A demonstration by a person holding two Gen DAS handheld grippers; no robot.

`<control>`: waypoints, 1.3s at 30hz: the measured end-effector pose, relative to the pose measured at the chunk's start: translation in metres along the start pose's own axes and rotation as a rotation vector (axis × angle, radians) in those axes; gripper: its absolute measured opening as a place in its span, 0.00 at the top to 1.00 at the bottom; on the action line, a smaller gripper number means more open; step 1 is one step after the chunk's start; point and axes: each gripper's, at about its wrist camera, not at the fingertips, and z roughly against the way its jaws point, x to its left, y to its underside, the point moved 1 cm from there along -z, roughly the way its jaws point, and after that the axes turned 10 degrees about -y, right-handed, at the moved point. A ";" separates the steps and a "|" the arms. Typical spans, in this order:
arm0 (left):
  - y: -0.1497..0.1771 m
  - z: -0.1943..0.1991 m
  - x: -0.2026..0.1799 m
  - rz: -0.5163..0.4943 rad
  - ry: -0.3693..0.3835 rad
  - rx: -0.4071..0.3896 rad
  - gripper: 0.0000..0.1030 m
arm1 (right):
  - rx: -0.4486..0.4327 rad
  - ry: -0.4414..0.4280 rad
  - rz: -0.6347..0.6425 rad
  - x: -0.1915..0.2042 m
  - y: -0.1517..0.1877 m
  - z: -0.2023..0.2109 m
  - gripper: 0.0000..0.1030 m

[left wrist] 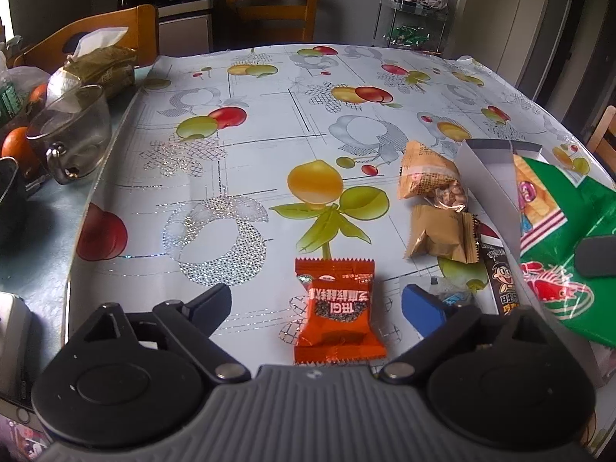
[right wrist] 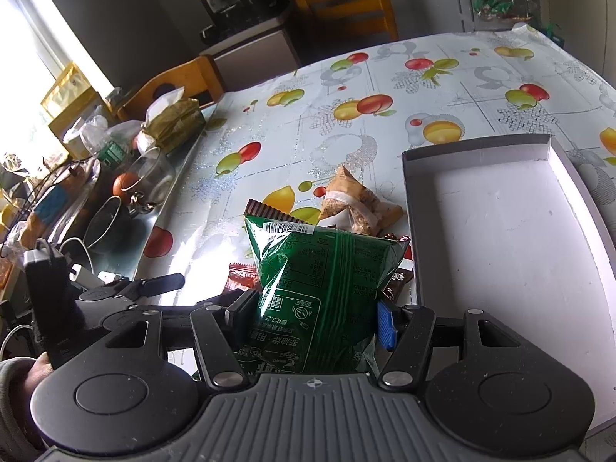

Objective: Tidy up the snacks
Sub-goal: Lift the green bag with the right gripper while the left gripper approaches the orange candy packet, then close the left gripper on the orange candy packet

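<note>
Holding the green snack bag in your right gripper, you have its fingers closed about halfway on the bag's lower part, with the bag lifted clear of the table just left of the white box. That box is your landmark: the bag hangs beside its left wall, and the tan packets lie a little further left and beyond. The left gripper sits wide, nearly as far apart as it goes, with the orange packet lying flat on the table between the fingers; neither finger touches it, so nothing is held there yet. That packet is well to the left of the box, with two tan packets and a dark stick pack lying between it and the box wall. From here the likeliest trouble, as I judge it, is the green bag: it is puffy and slick, gripped low, so it may pivot or slide out as you swing it over the box wall, or its top may catch that wall and tip the light box. On the left, the flat foil packet gives the fingers little to bite on; closing too high would likely skid it across the glossy cloth or pinch only a crimped edge, and the blue-padded finger sits near a small wrapper it could drag along.
</note>
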 end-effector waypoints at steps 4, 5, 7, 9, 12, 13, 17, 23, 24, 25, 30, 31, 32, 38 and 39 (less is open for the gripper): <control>0.002 -0.010 -0.001 -0.004 0.012 0.021 0.18 | -0.004 0.001 -0.008 -0.001 0.000 0.000 0.41; 0.002 -0.012 -0.001 -0.006 0.013 0.029 0.20 | -0.005 0.001 -0.008 -0.001 0.000 0.000 0.41; 0.003 -0.015 -0.001 -0.003 0.025 0.033 0.22 | -0.006 0.000 -0.009 -0.001 0.000 0.000 0.41; 0.004 -0.016 -0.002 -0.009 0.031 0.030 0.22 | -0.008 0.000 -0.011 -0.001 0.000 0.000 0.41; 0.005 -0.021 -0.003 -0.012 0.038 0.038 0.24 | -0.009 0.002 -0.015 -0.002 0.000 0.000 0.41; 0.005 -0.022 -0.003 -0.016 0.037 0.042 0.27 | -0.010 0.003 -0.015 -0.002 0.000 0.001 0.41; 0.006 -0.025 -0.007 -0.043 0.030 0.037 0.32 | -0.013 0.005 -0.018 -0.003 -0.001 0.001 0.41; 0.011 -0.025 -0.019 -0.127 -0.011 0.008 0.33 | -0.017 0.007 -0.022 -0.005 -0.001 0.003 0.41; 0.011 -0.025 -0.020 -0.132 -0.011 0.002 0.34 | -0.017 0.007 -0.022 -0.005 -0.001 0.003 0.41; 0.012 -0.024 -0.020 -0.132 -0.009 0.000 0.37 | -0.018 0.006 -0.022 -0.005 -0.001 0.003 0.41; 0.013 -0.019 -0.025 -0.159 -0.009 -0.024 0.60 | -0.021 0.004 -0.019 -0.005 -0.001 0.004 0.41; 0.014 -0.018 -0.026 -0.164 -0.013 -0.023 0.60 | -0.022 0.003 -0.019 -0.005 -0.002 0.004 0.41; 0.014 -0.018 -0.026 -0.163 -0.010 -0.021 0.61 | -0.023 0.003 -0.019 -0.005 -0.001 0.005 0.41; 0.015 -0.015 -0.024 -0.150 0.007 -0.003 0.64 | -0.027 -0.001 -0.014 -0.005 -0.001 0.006 0.41; 0.016 -0.013 -0.024 -0.148 0.009 -0.003 0.64 | -0.028 -0.002 -0.014 -0.004 -0.001 0.007 0.41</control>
